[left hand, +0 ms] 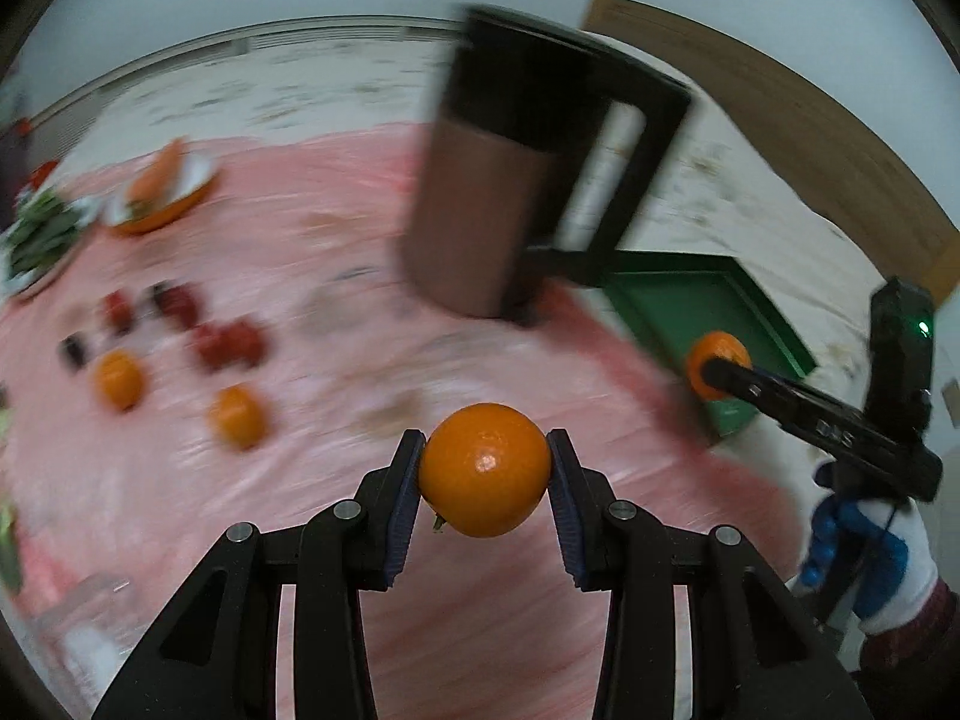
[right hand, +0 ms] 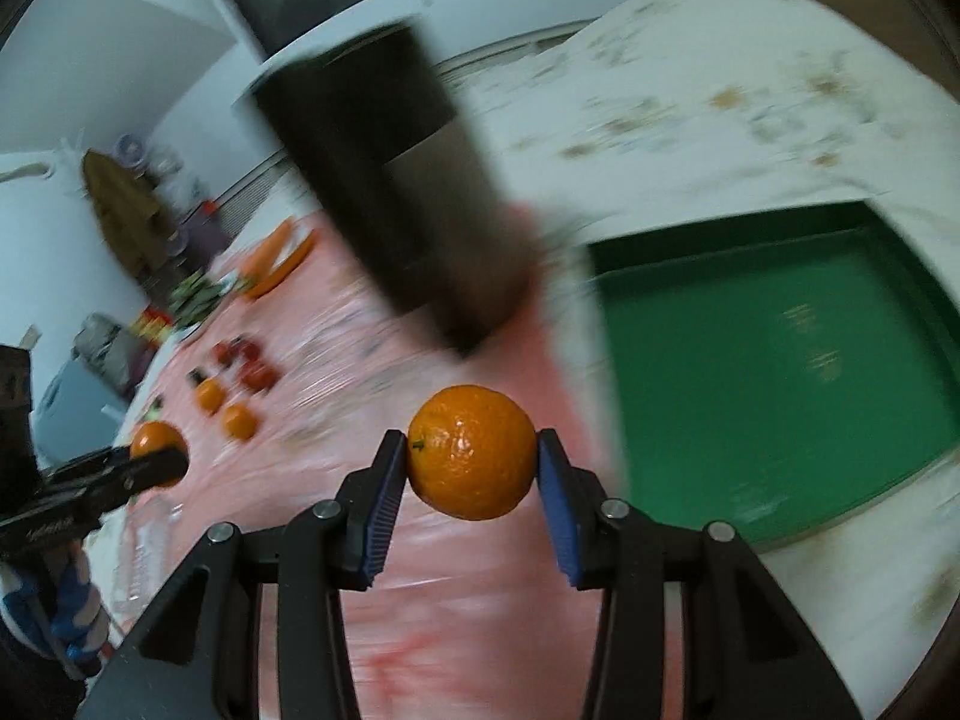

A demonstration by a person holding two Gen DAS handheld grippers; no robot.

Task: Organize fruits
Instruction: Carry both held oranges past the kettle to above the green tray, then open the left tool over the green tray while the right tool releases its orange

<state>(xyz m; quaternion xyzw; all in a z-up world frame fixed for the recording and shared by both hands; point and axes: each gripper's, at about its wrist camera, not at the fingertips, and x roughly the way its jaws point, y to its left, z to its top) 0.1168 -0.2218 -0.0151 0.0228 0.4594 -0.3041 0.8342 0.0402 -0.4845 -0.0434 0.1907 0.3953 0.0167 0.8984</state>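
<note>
**Both grippers carry an orange, green tray at the side**

In the left wrist view, my left gripper (left hand: pixel 485 468) is closed on an orange (left hand: pixel 483 469), with both blue pads touching its sides. At 3 o'clock I see the right gripper (left hand: pixel 720 373) with a second orange (left hand: pixel 714 354) above the near edge of the green tray (left hand: pixel 672 300). A dark jug (left hand: pixel 516 180) stands at 12 o'clock on the pink cloth (left hand: pixel 336 408). At 9 o'clock two loose oranges (left hand: pixel 118 379) lie on the cloth, near some red fruits (left hand: pixel 228 342).

In the right wrist view, my right gripper (right hand: pixel 473 461) is closed on its orange (right hand: pixel 472 452), pads touching both sides. The green tray (right hand: pixel 780 348) is at 2 o'clock, and I see nothing inside it. The left gripper (right hand: pixel 157 461) is at 9 o'clock with its orange (right hand: pixel 150 441). The picture is blurred.
</note>
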